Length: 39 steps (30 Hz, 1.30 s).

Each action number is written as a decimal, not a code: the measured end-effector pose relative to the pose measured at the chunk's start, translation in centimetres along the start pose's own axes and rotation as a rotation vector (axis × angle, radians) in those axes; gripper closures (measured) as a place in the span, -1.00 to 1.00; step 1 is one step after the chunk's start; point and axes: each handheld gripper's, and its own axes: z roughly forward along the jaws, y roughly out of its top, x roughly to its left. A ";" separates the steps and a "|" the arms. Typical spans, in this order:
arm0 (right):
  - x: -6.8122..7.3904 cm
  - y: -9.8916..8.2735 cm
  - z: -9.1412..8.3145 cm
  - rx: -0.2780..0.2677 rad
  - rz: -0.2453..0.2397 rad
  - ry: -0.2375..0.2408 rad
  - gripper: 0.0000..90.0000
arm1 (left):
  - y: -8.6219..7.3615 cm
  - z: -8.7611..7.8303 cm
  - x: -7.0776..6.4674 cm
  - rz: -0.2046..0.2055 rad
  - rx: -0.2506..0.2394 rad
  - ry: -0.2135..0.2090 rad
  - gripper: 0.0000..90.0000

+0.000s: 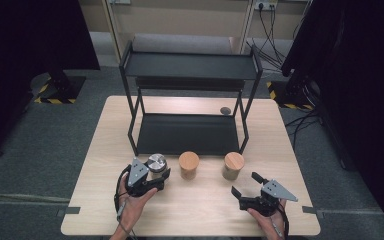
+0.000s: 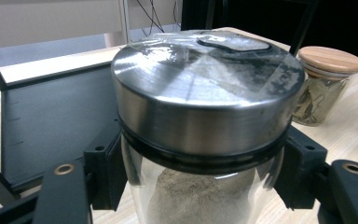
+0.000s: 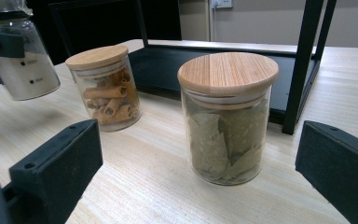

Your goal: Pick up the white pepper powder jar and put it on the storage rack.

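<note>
My left gripper (image 1: 157,174) is shut on a glass jar with a brushed steel lid (image 1: 156,161), which holds pale powder (image 2: 200,196). Its black pads press on the glass just under the lid (image 2: 205,88). In the right gripper view this jar (image 3: 21,65) hangs a little above the table, tilted, with its shadow below. My right gripper (image 1: 244,183) stands open, with its jaws wide apart on either side of a wooden-lidded jar of dried leaves (image 3: 227,121) but short of it. A second wooden-lidded jar (image 3: 106,88) holds rolled cinnamon sticks.
A black two-tier metal rack (image 1: 190,100) stands at the back of the wooden table (image 1: 205,210), with its lower shelf (image 1: 185,132) right behind the jars. A small dark round thing (image 1: 225,110) lies by the rack's right rear leg. Dark curtains and cables surround the table.
</note>
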 end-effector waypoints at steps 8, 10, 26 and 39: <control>0.0 0.0 0.0 0.000 0.002 0.001 -0.98 | 0.2 0.5 0.3 -0.007 0.009 0.011 -0.31; 0.0 0.0 0.0 0.000 0.001 0.002 -0.98 | 0.3 0.6 0.4 -0.006 0.010 0.012 -0.31; 0.0 0.0 0.0 -0.001 0.003 0.001 -0.98 | 1.2 1.3 0.9 -0.010 0.005 0.029 -0.31; 0.0 0.0 -0.1 -0.002 0.003 0.001 -0.98 | 2.1 2.4 1.4 -0.020 0.004 0.043 -0.31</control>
